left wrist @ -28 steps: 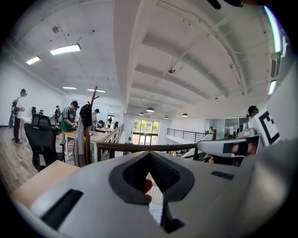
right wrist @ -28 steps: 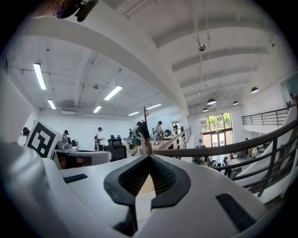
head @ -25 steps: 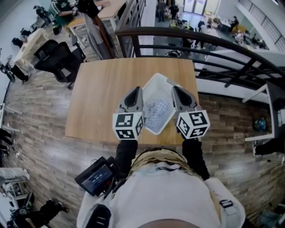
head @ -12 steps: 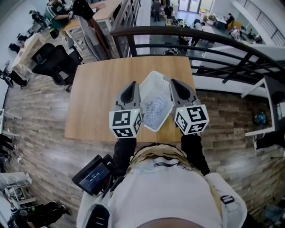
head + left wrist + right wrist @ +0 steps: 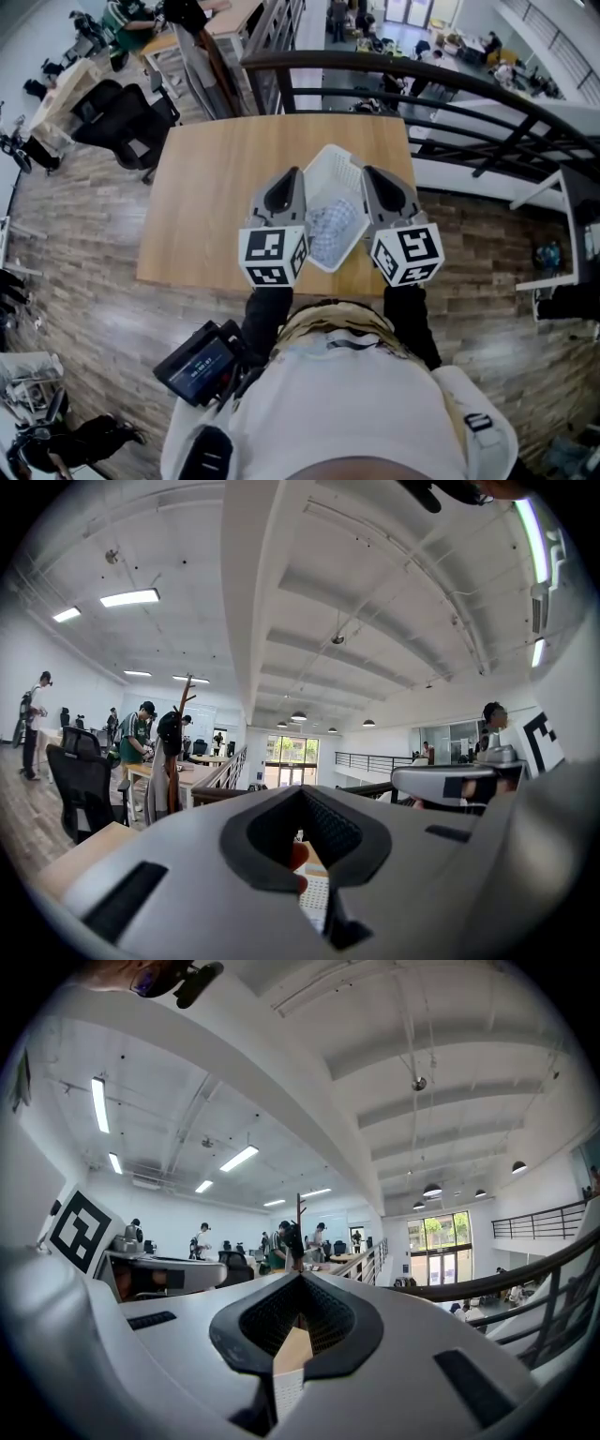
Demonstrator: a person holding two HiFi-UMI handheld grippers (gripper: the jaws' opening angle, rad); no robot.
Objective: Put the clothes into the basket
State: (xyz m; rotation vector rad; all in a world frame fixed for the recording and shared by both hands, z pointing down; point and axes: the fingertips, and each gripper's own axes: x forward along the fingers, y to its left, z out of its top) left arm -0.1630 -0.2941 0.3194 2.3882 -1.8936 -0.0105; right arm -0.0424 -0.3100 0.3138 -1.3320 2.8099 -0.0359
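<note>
Closest to me, at the person's waist, a small screen (image 5: 199,366) shows pale print too fine to read. The only other markings are the black-and-white squares on the left cube (image 5: 272,258) and the right cube (image 5: 406,255); I can make out no brand or word anywhere.

Compared with half a second ago, very little has changed. Both tools have stayed on either side of the basket and the whole picture has slid slightly to the right. The cloth has not left the basket.

The left gripper (image 5: 289,176) has its jaws pressed together with nothing between them. It hangs just above the table (image 5: 211,197), beside the basket's left wall. The right gripper (image 5: 375,174) is also closed and empty, beside the right wall. I cannot tell whether either one touches the plastic.

The white basket (image 5: 334,156) sits at an angle near the table's front edge. The clothes (image 5: 330,227), a bundle in a blue-and-white pattern, lie inside it at the near end.

Beyond the table runs a dark railing (image 5: 422,80). A black office chair (image 5: 127,122) stands off to the left.
</note>
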